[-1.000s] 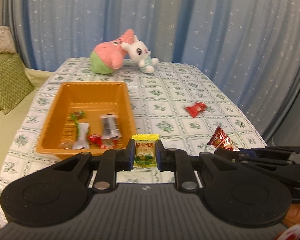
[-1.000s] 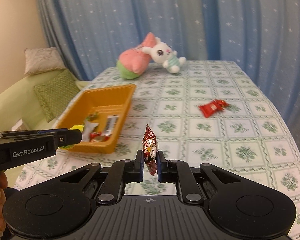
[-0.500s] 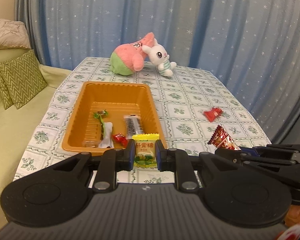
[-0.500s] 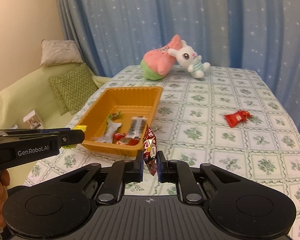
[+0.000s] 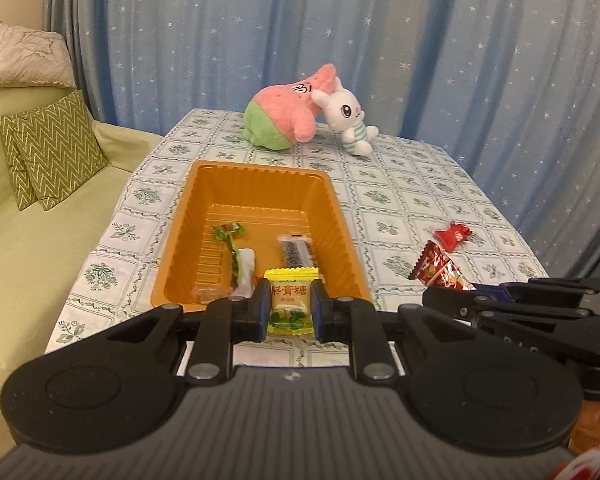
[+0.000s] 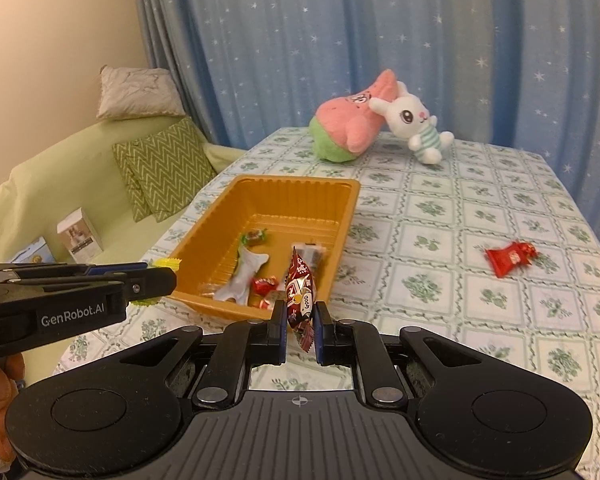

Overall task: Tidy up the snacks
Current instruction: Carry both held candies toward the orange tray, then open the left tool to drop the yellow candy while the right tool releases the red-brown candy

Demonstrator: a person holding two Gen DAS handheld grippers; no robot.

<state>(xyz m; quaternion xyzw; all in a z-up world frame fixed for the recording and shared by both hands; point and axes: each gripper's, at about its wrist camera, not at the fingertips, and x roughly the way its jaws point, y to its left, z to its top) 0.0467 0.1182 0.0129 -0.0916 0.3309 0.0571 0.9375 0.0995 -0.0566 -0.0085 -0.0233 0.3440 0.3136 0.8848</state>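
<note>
My left gripper [image 5: 290, 307] is shut on a yellow candy packet [image 5: 290, 298] and holds it above the near edge of the orange tray [image 5: 260, 178]. My right gripper [image 6: 300, 325] is shut on a red-brown snack packet [image 6: 299, 294], held upright near the tray's [image 6: 236, 200] near right corner. The tray holds several wrapped snacks [image 6: 244, 276]. A red wrapped snack [image 6: 510, 257] lies on the tablecloth to the right; it also shows in the left wrist view [image 5: 452, 234]. The left gripper shows at the left edge of the right wrist view [image 6: 152, 280], the right gripper in the left wrist view [image 5: 452, 300].
A pink-green plush [image 5: 284, 114] and a white rabbit plush [image 5: 346, 114] sit at the table's far end before blue curtains. A green sofa with cushions [image 5: 48, 148] stands left of the table. Small boxes [image 6: 80, 234] lie on the sofa.
Both grippers have swung left toward the tray with their packets still held; the tray now sits more centrally in both views.
</note>
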